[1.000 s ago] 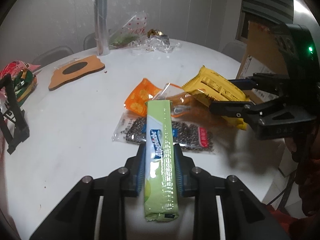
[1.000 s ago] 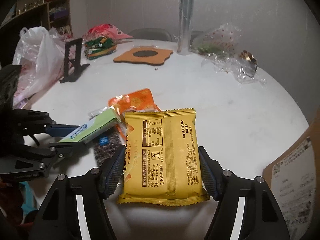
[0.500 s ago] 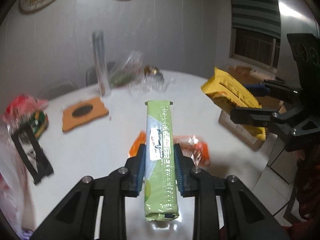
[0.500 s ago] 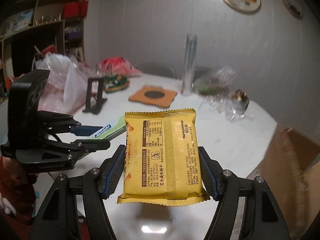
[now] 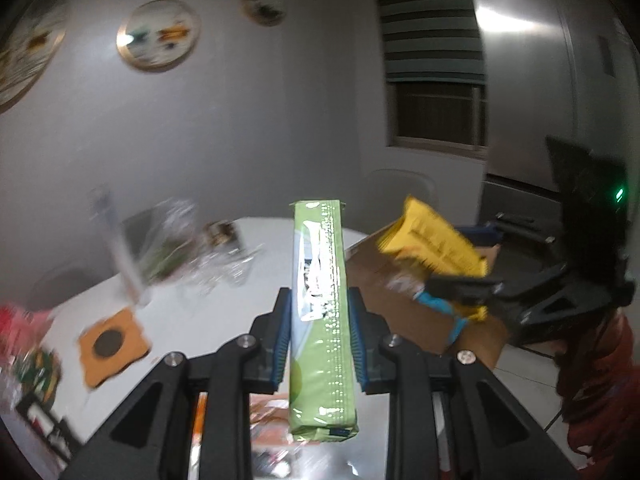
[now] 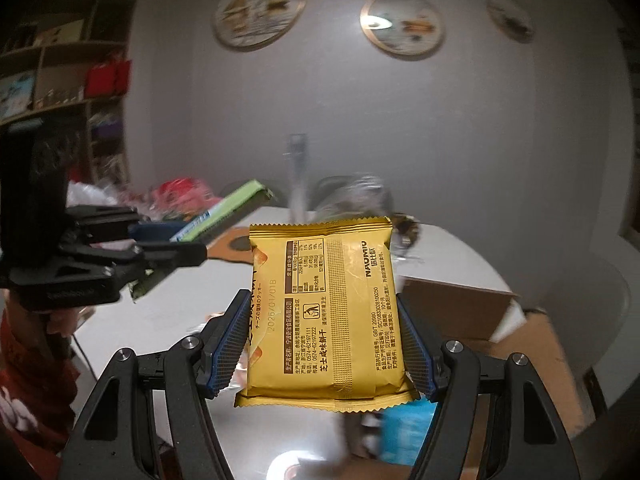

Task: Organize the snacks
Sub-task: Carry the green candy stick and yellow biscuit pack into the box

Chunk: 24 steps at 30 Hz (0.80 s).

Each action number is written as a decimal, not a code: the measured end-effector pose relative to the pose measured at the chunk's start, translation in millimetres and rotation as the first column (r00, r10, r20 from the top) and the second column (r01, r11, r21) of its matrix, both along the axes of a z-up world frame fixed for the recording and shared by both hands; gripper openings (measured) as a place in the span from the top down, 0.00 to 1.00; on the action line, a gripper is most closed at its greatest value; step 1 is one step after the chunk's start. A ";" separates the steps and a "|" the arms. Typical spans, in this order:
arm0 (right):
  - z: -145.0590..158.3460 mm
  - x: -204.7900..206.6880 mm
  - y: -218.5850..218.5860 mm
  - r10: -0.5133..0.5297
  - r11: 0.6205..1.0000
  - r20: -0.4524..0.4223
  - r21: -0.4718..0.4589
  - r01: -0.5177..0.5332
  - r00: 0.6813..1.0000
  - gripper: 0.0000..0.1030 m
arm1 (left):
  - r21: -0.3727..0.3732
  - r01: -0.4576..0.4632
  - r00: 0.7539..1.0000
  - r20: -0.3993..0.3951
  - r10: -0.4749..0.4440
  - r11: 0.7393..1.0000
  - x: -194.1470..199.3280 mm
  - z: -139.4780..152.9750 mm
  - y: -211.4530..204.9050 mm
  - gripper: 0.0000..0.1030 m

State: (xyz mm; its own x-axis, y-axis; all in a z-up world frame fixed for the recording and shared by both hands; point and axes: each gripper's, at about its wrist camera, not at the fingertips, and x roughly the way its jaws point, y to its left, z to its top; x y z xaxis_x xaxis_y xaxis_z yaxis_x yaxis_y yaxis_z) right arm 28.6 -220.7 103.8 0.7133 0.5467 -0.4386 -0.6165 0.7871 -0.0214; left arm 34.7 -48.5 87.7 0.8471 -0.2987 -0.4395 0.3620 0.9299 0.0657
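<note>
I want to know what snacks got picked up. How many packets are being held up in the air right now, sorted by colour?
Long green wrapped snack packet: 1
Flat yellow foil biscuit packet: 1
Total: 2 packets held up, one in each gripper.
</note>
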 end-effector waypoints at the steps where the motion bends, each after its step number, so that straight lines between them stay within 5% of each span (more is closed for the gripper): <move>1: 0.1 2.0 -10.7 -0.021 1.000 -0.001 0.007 0.021 1.000 0.35 | -0.002 0.031 0.999 -0.005 -0.031 1.000 7.8 4.0 -12.5 0.77; 10: -33.9 27.4 -68.7 -0.146 0.989 -0.085 -0.017 0.145 0.986 0.35 | 0.029 0.231 0.965 -0.131 -0.225 0.973 68.9 -1.3 -108.8 0.77; 24: -71.1 56.6 -74.3 -0.136 0.986 -0.154 -0.114 0.119 0.979 0.35 | 0.123 0.273 0.925 -0.307 -0.225 0.954 132.2 -46.5 -161.3 0.77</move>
